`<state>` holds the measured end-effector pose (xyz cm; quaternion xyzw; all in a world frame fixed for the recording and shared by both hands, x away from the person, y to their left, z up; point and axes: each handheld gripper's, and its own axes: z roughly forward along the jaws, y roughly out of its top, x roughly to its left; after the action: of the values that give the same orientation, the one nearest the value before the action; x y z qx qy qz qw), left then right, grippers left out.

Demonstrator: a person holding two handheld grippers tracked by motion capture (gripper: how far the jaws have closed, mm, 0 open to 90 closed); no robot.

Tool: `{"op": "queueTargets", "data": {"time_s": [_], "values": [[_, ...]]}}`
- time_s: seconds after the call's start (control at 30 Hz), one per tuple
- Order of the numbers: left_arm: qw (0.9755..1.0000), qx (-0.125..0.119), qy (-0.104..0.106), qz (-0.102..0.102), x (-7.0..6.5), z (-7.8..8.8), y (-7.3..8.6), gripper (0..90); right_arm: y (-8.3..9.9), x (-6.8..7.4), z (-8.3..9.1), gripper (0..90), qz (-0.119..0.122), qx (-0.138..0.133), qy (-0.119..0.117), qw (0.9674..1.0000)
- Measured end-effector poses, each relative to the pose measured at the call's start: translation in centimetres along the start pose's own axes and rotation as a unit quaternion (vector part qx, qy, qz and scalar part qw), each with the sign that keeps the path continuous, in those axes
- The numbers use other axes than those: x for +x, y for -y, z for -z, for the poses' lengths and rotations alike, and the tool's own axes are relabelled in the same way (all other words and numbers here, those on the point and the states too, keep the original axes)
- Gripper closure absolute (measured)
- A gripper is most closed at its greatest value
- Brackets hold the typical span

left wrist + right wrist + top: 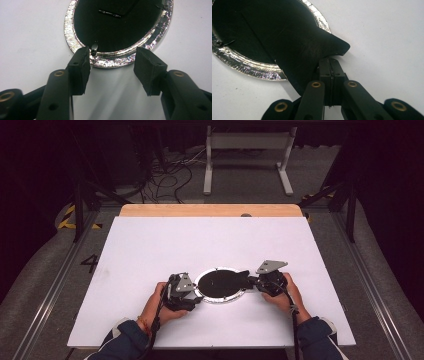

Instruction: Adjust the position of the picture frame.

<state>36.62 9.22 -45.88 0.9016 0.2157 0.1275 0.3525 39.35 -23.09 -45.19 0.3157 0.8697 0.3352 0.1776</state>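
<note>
Near the front edge of the white table, between my two hands, lay the round frame: a silver, glittery ring with a black inner disc, flat on the board. My left gripper sat at the ring's left side in the high view, held in my left hand. From the left gripper view, its jaws stood apart, one pad touching the outer edge of the silver rim beside a small dark clip or screw, the other pad just off the rim on the bare table; the rim's near arc ran between them, not pressed from both sides. My right gripper was at the ring's right side, in my right hand. In the right gripper view its jaws were together, clamped on the edge of a black sheet, thin and flexible, with a rounded corner sticking out past the ring over the white surface. That sheet lay across the black disc and over the silver rim on the near side, lifted slightly where I held it. I could not tell what material the sheet was. Behind the table, a strip of bare wood showed at the far edge, with cables on the floor beyond.
</note>
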Motion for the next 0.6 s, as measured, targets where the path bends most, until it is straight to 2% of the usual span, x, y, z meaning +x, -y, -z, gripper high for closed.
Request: {"op": "queueTargets", "data": {"time_s": [0.03, 0.1, 0.2, 0.33, 0.37, 0.47, 0.6], "values": [[1.0, 0.001, 0.001, -0.004, 0.1, 0.1, 0.0, 53.0, 0.0, 0.1, 0.0, 90.0, -0.002, 0.001, -0.001, 1.0], [1.0, 0.003, 0.003, 0.002, 0.2, 0.2, 0.1, 58.8, 0.1, 0.1, 0.1, 90.0, -0.007, 0.0, -0.005, 1.0], [1.0, 0.003, 0.003, 0.003, 0.4, 0.2, 0.1, 61.0, 0.3, 0.2, 0.2, 90.0, -0.011, -0.002, -0.01, 0.9999], [1.0, 0.006, -0.003, -0.001, 0.4, 0.2, 0.1, 63.8, 0.6, 0.7, 0.6, 90.0, -0.005, -0.003, -0.013, 0.9999], [0.9999, 0.011, -0.008, 0.007, 0.7, 0.3, 0.0, 63.3, 0.6, 0.8, 0.7, 90.0, -0.004, -0.002, -0.016, 0.9999], [0.9998, 0.012, -0.009, 0.014, 1.0, 0.3, 0.1, 63.8, 0.7, 1.0, 0.8, 90.0, -0.001, -0.002, -0.023, 0.9997], [0.9998, 0.011, -0.005, 0.018, 1.4, 0.2, 0.1, 72.7, 0.9, 1.5, 1.0, 90.0, 0.002, 0.0, -0.029, 0.9996]]}}
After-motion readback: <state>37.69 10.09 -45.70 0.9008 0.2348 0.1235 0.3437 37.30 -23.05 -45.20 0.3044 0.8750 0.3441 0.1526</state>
